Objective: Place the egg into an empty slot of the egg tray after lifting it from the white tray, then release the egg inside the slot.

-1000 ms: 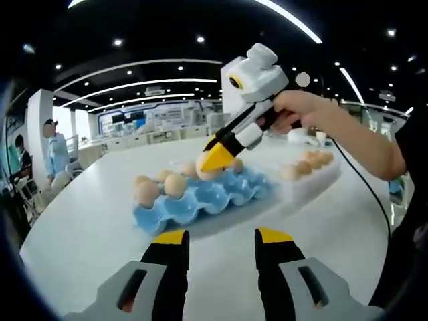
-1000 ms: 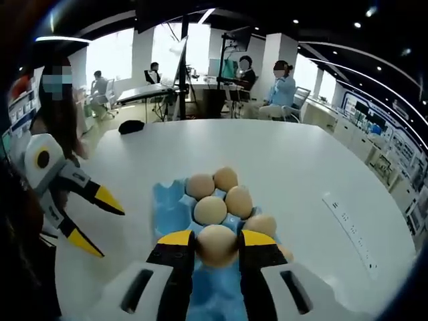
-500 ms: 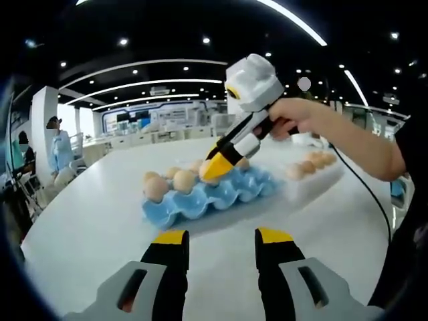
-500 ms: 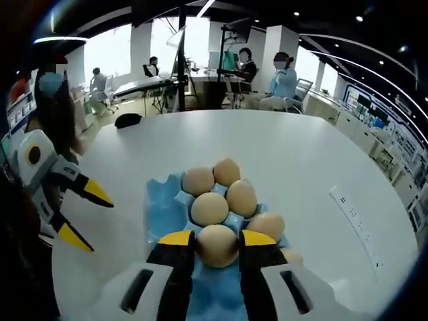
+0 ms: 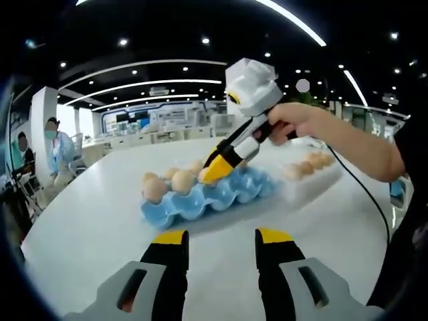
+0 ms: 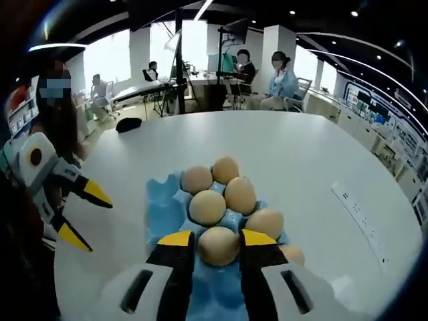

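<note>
Blue egg tray [image 6: 160, 207] is our landmark on the white table [image 6: 301, 160] | right gripper [image 6: 217, 242] over its near edge, jaws narrow around the egg [image 6: 218, 245] | left gripper [image 5: 221, 238] short of it, jaws apart, empty | we lower gently, seat it fully, then part the jaws.

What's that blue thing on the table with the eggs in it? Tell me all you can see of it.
It is a blue egg tray, looking like moulded pulp or thin plastic, with rows of cupped slots and raised peaks between them. It lies flat on the white table. Several tan eggs sit in slots at one end; the slots at the other end look empty. The right hand-held gripper holds one egg between its yellow-tipped jaws, low over the tray. A white tray with more eggs lies just beyond it.
</note>
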Motion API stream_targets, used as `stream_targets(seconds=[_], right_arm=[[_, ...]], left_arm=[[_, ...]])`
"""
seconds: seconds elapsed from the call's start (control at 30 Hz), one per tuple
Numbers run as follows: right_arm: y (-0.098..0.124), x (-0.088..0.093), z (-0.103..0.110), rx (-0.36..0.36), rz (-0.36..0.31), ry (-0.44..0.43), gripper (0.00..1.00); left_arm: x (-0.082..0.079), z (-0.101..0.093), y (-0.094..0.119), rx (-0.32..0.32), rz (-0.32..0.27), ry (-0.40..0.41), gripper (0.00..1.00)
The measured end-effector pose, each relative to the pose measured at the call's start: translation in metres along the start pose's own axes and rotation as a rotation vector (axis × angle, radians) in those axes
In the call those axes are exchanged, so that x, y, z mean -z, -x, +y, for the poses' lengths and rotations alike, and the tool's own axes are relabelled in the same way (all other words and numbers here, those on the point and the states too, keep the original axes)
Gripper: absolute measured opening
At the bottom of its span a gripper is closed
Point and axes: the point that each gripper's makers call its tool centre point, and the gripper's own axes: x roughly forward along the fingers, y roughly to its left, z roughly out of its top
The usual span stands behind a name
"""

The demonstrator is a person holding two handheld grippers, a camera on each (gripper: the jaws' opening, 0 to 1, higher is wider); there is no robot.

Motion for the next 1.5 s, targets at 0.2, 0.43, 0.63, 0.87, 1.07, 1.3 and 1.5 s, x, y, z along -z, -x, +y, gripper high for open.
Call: stream_targets(seconds=[0.2,0.43,0.63,0.87,1.07,1.3,1.5], right_arm=[[0.015,0.005,-0.001,0.012,-0.009,0.022,0.31],[0.038,0.016,0.000,0.027,-0.007,0.043,0.36],[0.055,0.022,-0.003,0.033,-0.013,0.056,0.38],[0.074,0.034,0.000,0.040,-0.012,0.065,0.38],[0.087,0.050,0.000,0.065,-0.001,0.052,0.39],[0.106,0.064,-0.008,0.101,-0.001,0.032,0.39],[0.120,0.075,-0.012,0.125,0.011,0.027,0.39]], left_arm=[[-0.004,-0.007,-0.003,0.014,-0.004,-0.005,0.43],[-0.007,-0.010,-0.006,0.030,-0.008,-0.019,0.51],[-0.009,-0.019,-0.011,0.045,-0.004,-0.032,0.57],[-0.009,-0.034,-0.015,0.071,-0.005,-0.043,0.60],[-0.008,-0.043,-0.018,0.091,0.002,-0.047,0.62],[-0.008,-0.051,-0.021,0.113,0.007,-0.060,0.64],[-0.008,-0.062,-0.026,0.136,0.009,-0.066,0.64]])
